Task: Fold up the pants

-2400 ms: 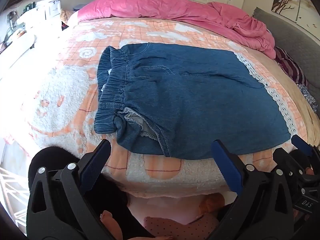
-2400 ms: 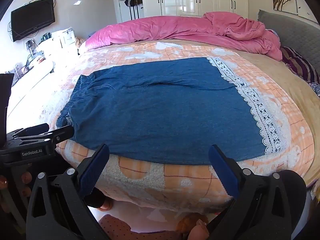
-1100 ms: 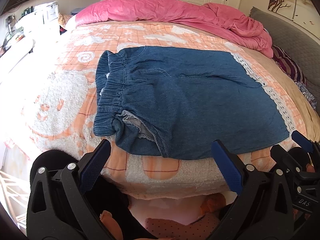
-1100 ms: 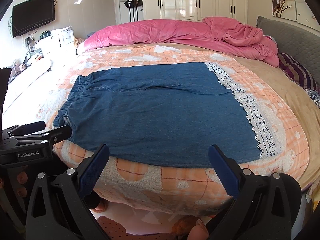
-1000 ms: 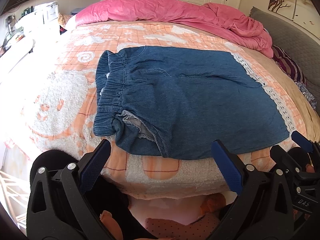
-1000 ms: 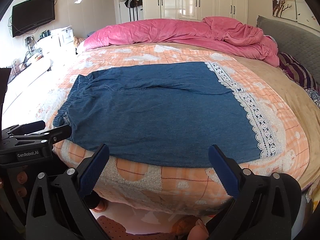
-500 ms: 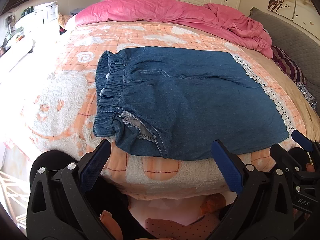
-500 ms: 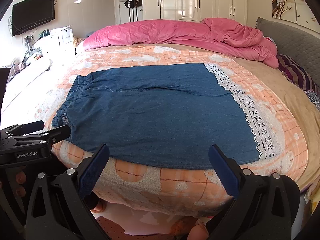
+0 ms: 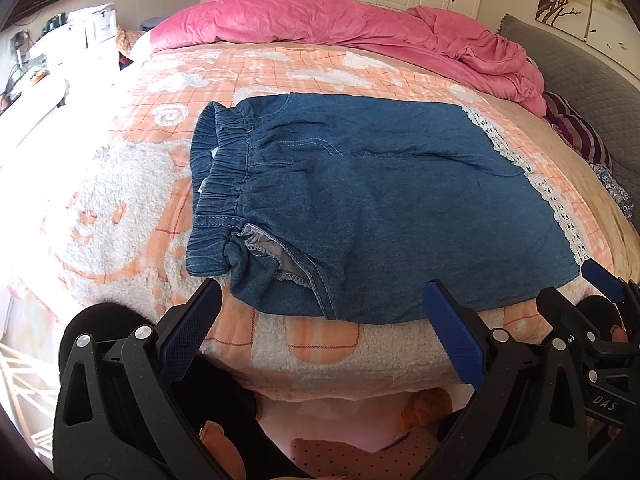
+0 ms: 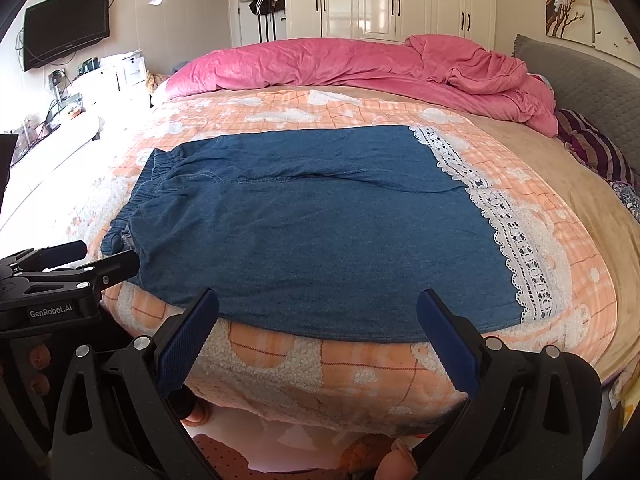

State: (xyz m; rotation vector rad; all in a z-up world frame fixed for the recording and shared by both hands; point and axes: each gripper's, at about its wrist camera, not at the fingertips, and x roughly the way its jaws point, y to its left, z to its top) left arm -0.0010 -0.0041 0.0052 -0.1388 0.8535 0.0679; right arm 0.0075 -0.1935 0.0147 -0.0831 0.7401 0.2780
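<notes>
Blue denim pants lie flat on the orange-and-white blanket, gathered elastic waistband at the left and white lace hems at the right. One waist corner near the bed's front edge is turned over, showing grey lining. My left gripper hangs open just off the bed's front edge, below the waist corner. My right gripper is open too, below the front edge of the pant leg. Neither touches the pants.
A pink duvet is bunched along the far side of the bed. A grey headboard and striped pillow stand at the right. White furniture and a wall television are at the left. The person's slippered feet show below.
Both views have risen and pulled back slightly from the bed. The pants have not moved and both grippers have stayed open.
</notes>
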